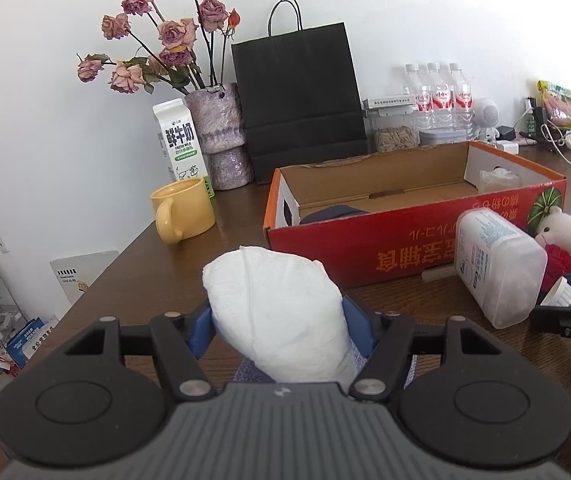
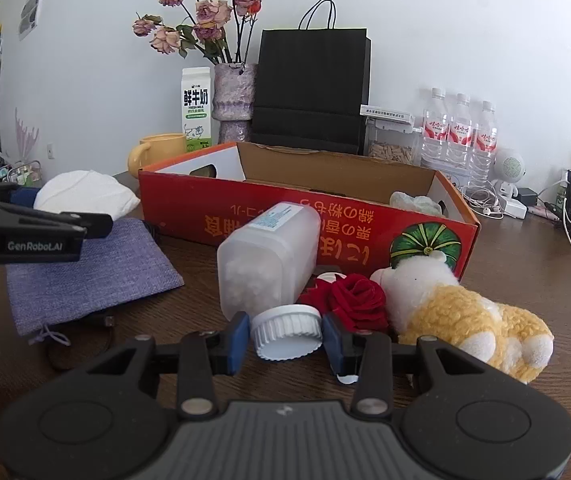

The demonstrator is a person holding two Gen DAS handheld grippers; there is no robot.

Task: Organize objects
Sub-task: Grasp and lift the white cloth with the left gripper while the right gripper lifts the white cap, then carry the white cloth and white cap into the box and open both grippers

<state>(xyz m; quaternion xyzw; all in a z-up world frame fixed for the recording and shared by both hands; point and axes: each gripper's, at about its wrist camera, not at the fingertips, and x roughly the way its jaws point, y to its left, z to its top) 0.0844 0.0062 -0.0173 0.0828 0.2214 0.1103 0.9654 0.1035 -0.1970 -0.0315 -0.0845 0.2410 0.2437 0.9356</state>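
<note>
The left gripper (image 1: 277, 332) has its blue pads pressed against the sides of a white bundle (image 1: 281, 312), jaws roughly half spread, holding it clear above the purple pouch (image 2: 85, 272) on the table (image 1: 145, 280). The bundle's long axis runs forward along the fingers, its tip aimed at the near wall of the red box (image 1: 405, 240), which lies ahead and slightly right, so I judge the carry goes up over that wall. The right gripper (image 2: 285, 340) is narrowed onto the white cap (image 2: 287, 332) of a bottle (image 2: 269, 256) lying on its side, base toward the box; whether both pads truly bite the cap is hard to tell. A rose (image 2: 359, 300) and plush toy (image 2: 457, 316) crowd beside it. What sits deep inside the box is mostly hidden
</note>
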